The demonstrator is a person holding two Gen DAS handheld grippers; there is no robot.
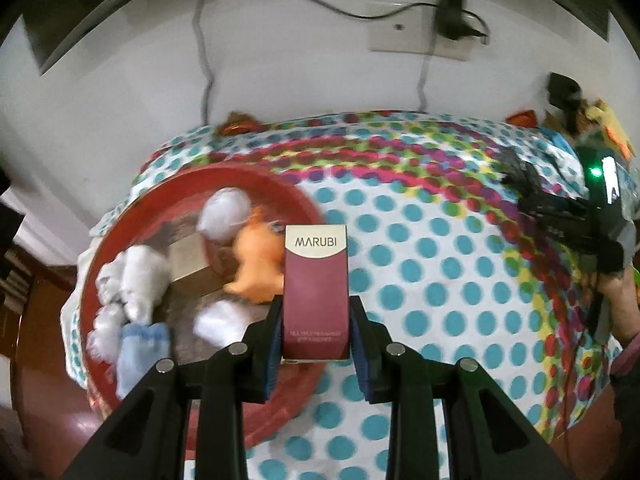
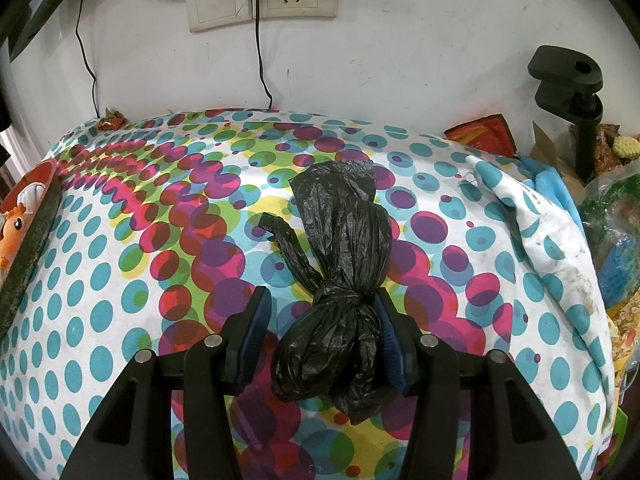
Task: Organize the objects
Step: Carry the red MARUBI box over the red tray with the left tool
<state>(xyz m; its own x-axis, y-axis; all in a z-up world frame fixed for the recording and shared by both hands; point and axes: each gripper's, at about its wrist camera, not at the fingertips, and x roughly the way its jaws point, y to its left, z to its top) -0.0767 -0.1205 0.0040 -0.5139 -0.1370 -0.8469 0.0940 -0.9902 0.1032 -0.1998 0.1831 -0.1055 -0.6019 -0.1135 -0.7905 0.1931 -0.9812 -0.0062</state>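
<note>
My left gripper (image 1: 316,312) is shut on a maroon MARUBI box (image 1: 316,292), held upright above the right rim of a red basin (image 1: 120,232). The basin holds an orange toy (image 1: 256,264), white bags (image 1: 136,280) and a blue item (image 1: 140,352). My right gripper (image 2: 320,320) is open around a knotted black plastic bag (image 2: 340,264) lying on the dotted cloth (image 2: 120,280). The bag touches the right finger; the left finger stands apart from it. The right gripper also shows at the right edge of the left wrist view (image 1: 560,216).
The basin's edge (image 2: 32,232) and the orange toy (image 2: 12,236) show at the far left of the right wrist view. Clutter, a black clamp stand (image 2: 572,92) and snack packets (image 2: 484,132) sit at the right. A wall with sockets (image 2: 260,0) and cables stands behind the table.
</note>
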